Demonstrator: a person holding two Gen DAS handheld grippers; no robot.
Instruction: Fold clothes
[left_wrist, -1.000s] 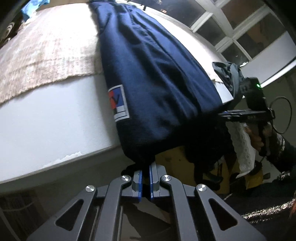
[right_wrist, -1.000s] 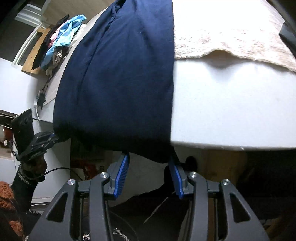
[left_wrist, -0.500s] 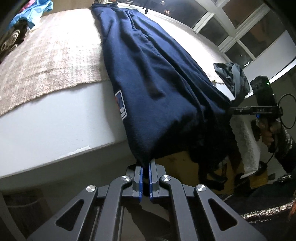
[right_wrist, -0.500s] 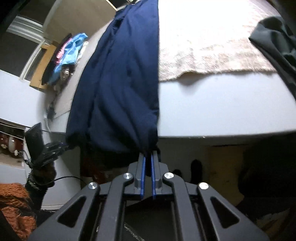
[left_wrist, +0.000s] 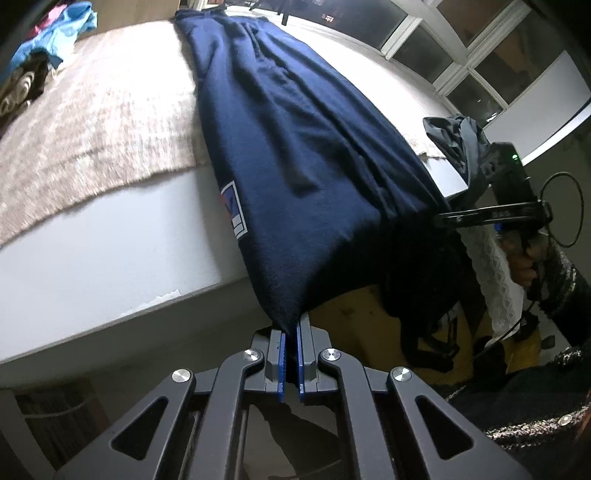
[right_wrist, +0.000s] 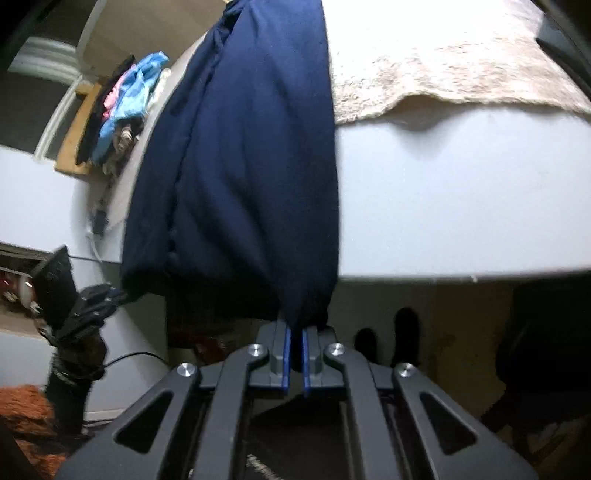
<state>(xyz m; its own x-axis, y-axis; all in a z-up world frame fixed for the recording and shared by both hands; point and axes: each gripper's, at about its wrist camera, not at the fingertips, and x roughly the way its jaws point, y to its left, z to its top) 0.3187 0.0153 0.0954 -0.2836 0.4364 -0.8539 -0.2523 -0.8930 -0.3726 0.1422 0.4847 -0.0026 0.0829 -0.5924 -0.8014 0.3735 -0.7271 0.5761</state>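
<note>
Navy garment (left_wrist: 295, 155), likely a sweatshirt or similar, lies stretched along the white table (left_wrist: 110, 251). Its long axis runs from the near table edge at frame bottom to the far end at upper centre of the left wrist view. A small patch label (left_wrist: 233, 212) shows on its left side near the edge.

Left gripper (left_wrist: 290, 363): blue pads pressed together, pinching one near corner of the hem where it hangs off the table edge.

Right gripper (right_wrist: 294, 363): jaws pressed together on the other near corner, cloth bunched between the pads. In the left wrist view it shows at right of frame (left_wrist: 443, 218), gripping the fabric's lower right edge.

Both tools sit at the same short end of the garment and off the table; neither is nearer the far end. The hem spans between them, sagging slightly.

A beige knit cloth (left_wrist: 92, 122) lies under the garment's left side. A grey crumpled garment (left_wrist: 454, 136) sits at the right table edge. A heap of blue and pink clothes (right_wrist: 129, 96) rests upper left in the right wrist view.

Judgement: the coming move runs along the long axis, carrying the held hem away toward the far end.
</note>
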